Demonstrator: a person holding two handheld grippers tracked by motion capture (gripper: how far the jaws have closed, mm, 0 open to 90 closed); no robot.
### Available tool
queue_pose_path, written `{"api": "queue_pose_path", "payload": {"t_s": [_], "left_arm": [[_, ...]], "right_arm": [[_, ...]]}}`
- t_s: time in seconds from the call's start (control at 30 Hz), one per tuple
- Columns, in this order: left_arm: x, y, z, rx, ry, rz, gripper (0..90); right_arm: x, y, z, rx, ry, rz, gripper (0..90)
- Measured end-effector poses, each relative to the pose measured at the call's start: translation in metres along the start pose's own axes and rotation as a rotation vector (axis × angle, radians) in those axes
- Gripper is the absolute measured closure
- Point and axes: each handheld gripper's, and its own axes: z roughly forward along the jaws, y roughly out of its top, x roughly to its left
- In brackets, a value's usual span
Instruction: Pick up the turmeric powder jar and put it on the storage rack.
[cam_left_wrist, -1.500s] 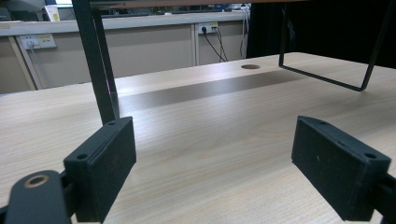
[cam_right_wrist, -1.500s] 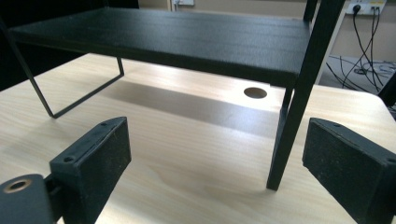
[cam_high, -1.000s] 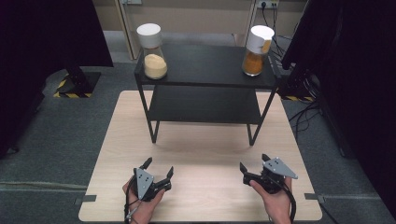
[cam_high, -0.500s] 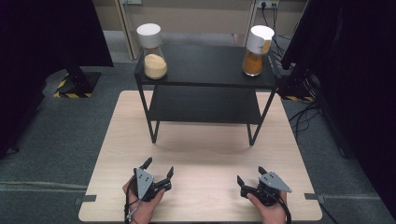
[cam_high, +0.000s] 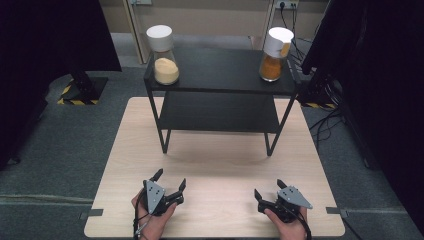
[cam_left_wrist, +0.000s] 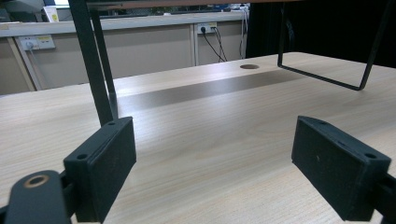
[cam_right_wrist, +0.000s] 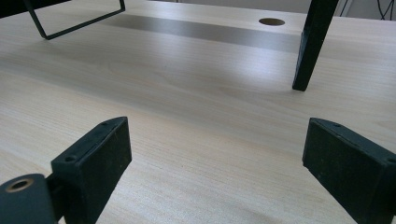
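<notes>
Right gripper (cam_high: 268, 192) lower than before, left gripper (cam_high: 170, 181) unmoved, both spread, empty; wrists cropped.

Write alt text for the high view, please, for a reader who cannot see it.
Two hand-held grippers, the left gripper and right gripper, rest open and empty near the front edge of a light wooden table. Behind them, a black two-tier shelf carries two white-lidded jars, one at each end.

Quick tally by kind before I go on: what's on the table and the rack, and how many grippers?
Jars with white lids: 2, pale-filled jar and orange-filled jar
Black two-tier rack: 1
Wooden table: 1
Grippers: 2, left gripper and right gripper, both open and empty
Total: 6
</notes>
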Motion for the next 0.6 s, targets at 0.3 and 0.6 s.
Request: {"api": "queue_pose_path", "payload": {"t_s": [0.3,0.6], "left_arm": [[0.0004,0.0005,0.0002,0.002,0.001,-0.002,13.4],[-0.0002,0.0006,0.0003,0.003,0.002,0.000,13.4]], "right_arm": [[-0.0011,0.0007,0.0002,0.004,0.003,0.004,8.2],[-0.0008,0.0010,0.0003,0.006,0.004,0.001,8.3]]}}
